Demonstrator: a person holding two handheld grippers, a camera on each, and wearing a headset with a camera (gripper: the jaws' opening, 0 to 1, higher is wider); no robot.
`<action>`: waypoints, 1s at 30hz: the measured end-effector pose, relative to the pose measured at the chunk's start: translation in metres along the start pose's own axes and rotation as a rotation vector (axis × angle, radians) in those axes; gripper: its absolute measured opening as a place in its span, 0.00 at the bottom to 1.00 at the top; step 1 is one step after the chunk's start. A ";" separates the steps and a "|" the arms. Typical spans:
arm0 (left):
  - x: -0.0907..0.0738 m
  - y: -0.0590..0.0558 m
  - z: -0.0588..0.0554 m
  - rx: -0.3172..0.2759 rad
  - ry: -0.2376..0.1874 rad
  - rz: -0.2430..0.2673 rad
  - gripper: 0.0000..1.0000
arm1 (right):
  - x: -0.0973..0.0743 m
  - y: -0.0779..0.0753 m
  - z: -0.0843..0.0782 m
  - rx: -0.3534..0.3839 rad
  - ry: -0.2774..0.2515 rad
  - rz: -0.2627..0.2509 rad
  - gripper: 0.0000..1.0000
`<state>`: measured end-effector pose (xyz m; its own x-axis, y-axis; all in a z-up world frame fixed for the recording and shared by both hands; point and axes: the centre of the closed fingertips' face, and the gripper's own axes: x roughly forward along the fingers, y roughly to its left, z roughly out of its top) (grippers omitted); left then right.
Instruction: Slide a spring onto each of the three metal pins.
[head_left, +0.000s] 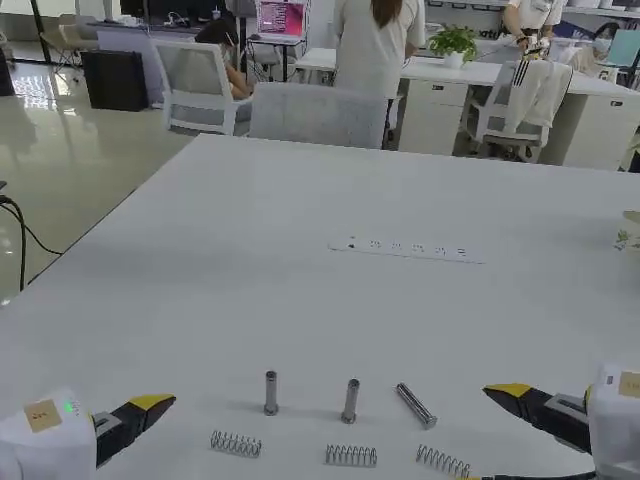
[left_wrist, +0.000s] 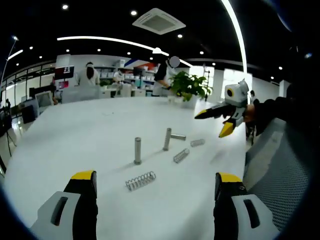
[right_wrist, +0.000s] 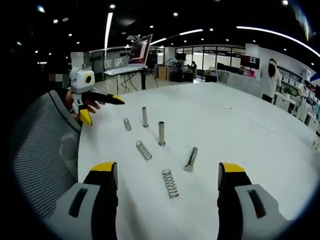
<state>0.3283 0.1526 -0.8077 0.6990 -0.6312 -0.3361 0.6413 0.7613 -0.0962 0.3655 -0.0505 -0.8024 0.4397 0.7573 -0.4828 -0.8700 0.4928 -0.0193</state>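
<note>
Flanking the near edge of the white table (head_left: 300, 250), the left gripper (head_left: 140, 410) and the right gripper (head_left: 512, 394) both hang above the surface. Each one's own view shows its yellow-tipped jaws spread wide and holding nothing.

Between them the left spring (head_left: 236, 443), middle spring (head_left: 351, 456) and right spring (head_left: 443, 461) lie in a row, all on their sides. Just behind each is a pin: the left pin (head_left: 270, 392) and middle pin (head_left: 350, 400) stand upright, while the right pin (head_left: 415, 405) lies flat and angled. No spring touches a pin.

Past the pins the tabletop runs bare and wide to a white power strip (head_left: 405, 248) set flat toward the far right — open surface on every side of the parts.

The table's left edge slants away over glossy floor, where a black cable (head_left: 20, 240) hangs. At the far edge sits a grey mesh chair (head_left: 318, 115). Beyond it are office desks, a potted plant (head_left: 455, 42) and several people.
</note>
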 end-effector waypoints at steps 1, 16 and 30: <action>0.000 0.000 0.000 0.001 0.000 -0.001 0.94 | 0.000 0.000 0.000 0.001 0.000 0.000 0.81; 0.000 -0.002 -0.001 0.001 0.007 -0.007 0.93 | 0.001 0.002 -0.001 0.001 0.003 0.003 0.80; 0.000 -0.002 -0.001 0.001 0.004 -0.004 0.93 | 0.000 0.001 -0.002 0.005 0.007 0.000 0.80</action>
<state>0.3268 0.1518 -0.8081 0.6948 -0.6340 -0.3395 0.6448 0.7582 -0.0964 0.3646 -0.0511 -0.8044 0.4382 0.7545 -0.4886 -0.8687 0.4951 -0.0146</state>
